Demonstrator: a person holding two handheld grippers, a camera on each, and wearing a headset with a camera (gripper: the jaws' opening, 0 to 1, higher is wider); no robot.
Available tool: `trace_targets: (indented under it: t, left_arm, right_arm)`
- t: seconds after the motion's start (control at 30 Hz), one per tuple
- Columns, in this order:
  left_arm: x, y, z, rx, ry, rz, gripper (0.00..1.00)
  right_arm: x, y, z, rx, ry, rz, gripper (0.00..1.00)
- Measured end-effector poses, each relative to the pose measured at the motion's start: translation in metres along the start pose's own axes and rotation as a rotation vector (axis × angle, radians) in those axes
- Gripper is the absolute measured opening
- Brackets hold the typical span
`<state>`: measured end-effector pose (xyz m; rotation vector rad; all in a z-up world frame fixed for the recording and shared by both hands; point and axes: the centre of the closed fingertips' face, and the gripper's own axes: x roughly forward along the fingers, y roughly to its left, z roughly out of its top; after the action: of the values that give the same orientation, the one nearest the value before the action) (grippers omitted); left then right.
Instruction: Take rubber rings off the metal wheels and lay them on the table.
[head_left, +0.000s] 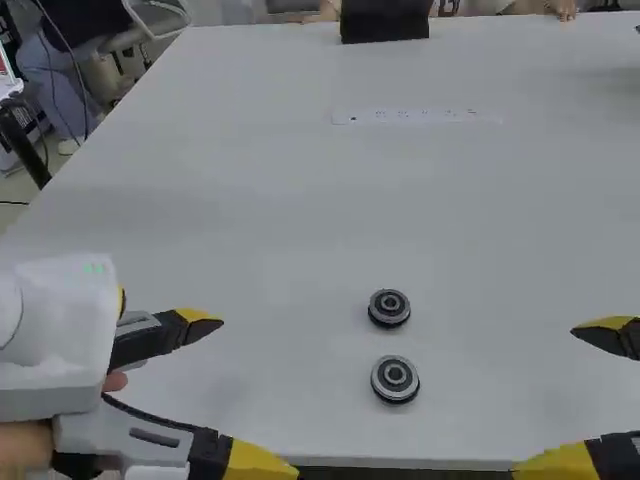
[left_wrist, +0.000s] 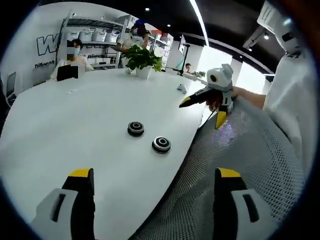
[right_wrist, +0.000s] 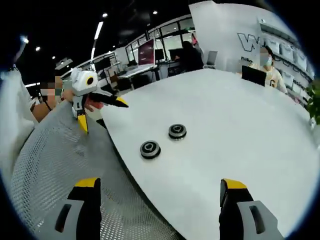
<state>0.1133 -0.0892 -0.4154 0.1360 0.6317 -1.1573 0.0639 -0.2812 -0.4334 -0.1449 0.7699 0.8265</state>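
1. The far wheel (head_left: 389, 308) and the near wheel (head_left: 395, 380) lay flat, just beside each other, close to the counter's (head_left: 300, 200) near edge; their dark rubber rings (head_left: 389, 321) seemed still seated, so no ring was off yet.
2. The left claw (left_wrist: 154, 172) was spread wide and empty, left of the wheels.
3. The right claw (right_wrist: 160, 182) was likewise spread and empty; both flanked the wheels, probably so one could steady a wheel while the other peeled.

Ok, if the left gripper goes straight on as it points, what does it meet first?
Likely the nearer wheel, almost dead centre between the left gripper's jaws, though its height over the table is unclear.
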Motion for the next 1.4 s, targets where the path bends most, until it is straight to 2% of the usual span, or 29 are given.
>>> trace_targets:
  t: [0.33, 0.73, 1.4]
  left_arm:
    - [0.0017, -0.0027, -0.0061, 0.008, 0.034, -0.018, 0.97]
    - [0.0004, -0.0009, 0.0009, -0.002, -0.006, -0.012, 0.97]
    - [-0.0004, -0.0004, 0.0013, -0.001, -0.006, -0.007, 0.97]
  right_arm:
    - [0.0000, -0.0013, -0.0010, 0.016, 0.001, -0.005, 0.99]
    - [0.0012, 0.0001, -0.0036, 0.001, 0.023, 0.000, 0.99]
    - [0.0000, -0.0017, -0.0014, 0.009, 0.007, -0.009, 0.99]
